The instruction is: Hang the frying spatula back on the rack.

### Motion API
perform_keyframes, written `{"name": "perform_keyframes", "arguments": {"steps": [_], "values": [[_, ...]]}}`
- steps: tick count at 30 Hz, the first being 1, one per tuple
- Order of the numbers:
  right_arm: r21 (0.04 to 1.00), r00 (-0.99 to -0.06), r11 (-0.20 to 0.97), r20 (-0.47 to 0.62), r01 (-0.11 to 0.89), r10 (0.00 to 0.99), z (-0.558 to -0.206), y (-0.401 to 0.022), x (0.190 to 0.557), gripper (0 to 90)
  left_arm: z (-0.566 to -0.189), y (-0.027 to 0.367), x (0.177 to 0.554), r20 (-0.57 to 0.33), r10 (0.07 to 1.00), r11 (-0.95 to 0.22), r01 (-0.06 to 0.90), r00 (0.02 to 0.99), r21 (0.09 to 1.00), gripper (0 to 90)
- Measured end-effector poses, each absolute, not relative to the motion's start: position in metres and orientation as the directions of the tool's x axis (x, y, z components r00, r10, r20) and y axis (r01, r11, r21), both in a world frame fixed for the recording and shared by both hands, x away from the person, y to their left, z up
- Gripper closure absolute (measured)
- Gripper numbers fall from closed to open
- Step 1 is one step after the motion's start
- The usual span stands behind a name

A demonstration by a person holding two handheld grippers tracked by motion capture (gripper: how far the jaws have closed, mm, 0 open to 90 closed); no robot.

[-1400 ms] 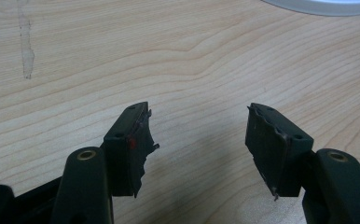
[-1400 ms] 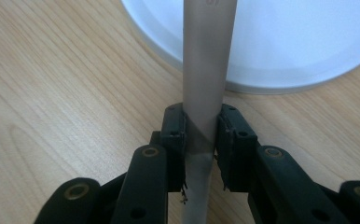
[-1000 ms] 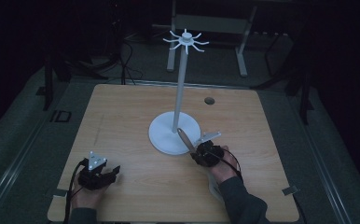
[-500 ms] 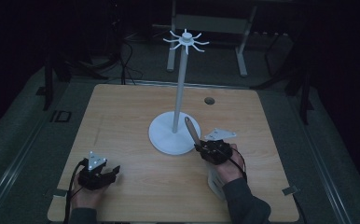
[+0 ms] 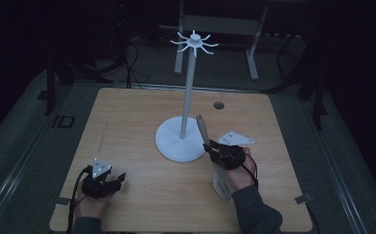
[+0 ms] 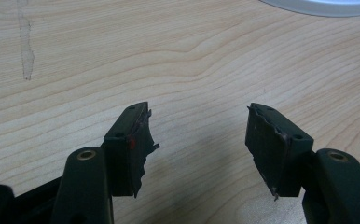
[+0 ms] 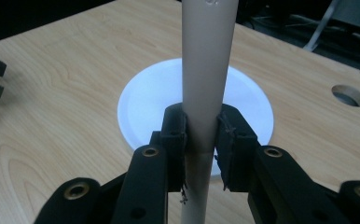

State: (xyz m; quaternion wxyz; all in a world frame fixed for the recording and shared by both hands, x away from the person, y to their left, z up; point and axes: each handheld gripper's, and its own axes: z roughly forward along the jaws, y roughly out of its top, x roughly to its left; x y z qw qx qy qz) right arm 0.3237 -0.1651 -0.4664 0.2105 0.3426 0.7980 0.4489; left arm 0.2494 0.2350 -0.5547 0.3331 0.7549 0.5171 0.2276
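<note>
A: Item one, the right gripper (image 5: 209, 146)?
B: At 4 o'clock from the stand's base (image 5: 169, 146), clenched on a tan rod (image 5: 202, 129). In the right gripper view both pads press the rod (image 7: 206, 84) from either side. From above, the rod's free end leans up toward 11 o'clock, over the base rim.

A: Item two, the left gripper (image 5: 118, 179)?
B: Near the tabletop's (image 5: 127, 122) 7 o'clock corner, released. The left gripper view shows its pads (image 6: 134, 144) well apart with bare wood between them.

A: Item three, the stand?
B: A white disc base at mid-tabletop, a thin pole (image 5: 188, 92) upright, a ring of hooks (image 5: 194, 43) on top.

A: Open room?
B: The whole 9 o'clock half of the tabletop lies bare between the left gripper and the base. There is free wood from 12 to 2 o'clock too, save a round hole (image 5: 218, 105) near the far edge. The right hand (image 5: 239, 173) sits close to the 5 o'clock edge. A pale block (image 5: 221, 184) stands just beside it on the inner side.

A: Hidden or unclear?
B: The rod's top is cut off in the right gripper view, and its lower end runs out of that frame. I cannot tell what the pale block is. The surroundings beyond the tabletop are too dark to read. The left gripper view catches just a sliver of the base (image 6: 318, 5).
</note>
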Motion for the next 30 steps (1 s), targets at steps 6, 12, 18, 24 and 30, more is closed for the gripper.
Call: {"name": "perform_keyframes", "arguments": {"steps": [6, 12, 18, 24, 30], "values": [[0.887, -0.673, 0.331, -0.031, 0.323, 0.739, -0.459, -0.163, 0.323, 74.0, -0.555, 0.235, 0.249, -0.002, 0.933, -0.240, 0.628, 0.359, 0.740, 40.4], [0.907, -0.665, 0.300, -0.030, 0.296, 0.747, -0.453, -0.160, 0.322, 74.0, -0.555, 0.235, 0.249, -0.004, 0.933, -0.238, 0.626, 0.359, 0.742, 40.4], [0.923, -0.660, 0.274, -0.029, 0.271, 0.751, -0.448, -0.160, 0.321, 74.0, -0.555, 0.235, 0.249, -0.005, 0.933, -0.238, 0.626, 0.360, 0.743, 40.4], [0.940, -0.662, 0.249, -0.034, 0.232, 0.749, -0.440, -0.160, 0.320, 74.1, -0.555, 0.235, 0.249, -0.004, 0.933, -0.238, 0.625, 0.361, 0.743, 40.3], [0.948, -0.664, 0.229, -0.026, 0.221, 0.748, -0.436, -0.161, 0.322, 74.1, -0.555, 0.235, 0.249, -0.005, 0.933, -0.238, 0.625, 0.360, 0.744, 40.3]]}}
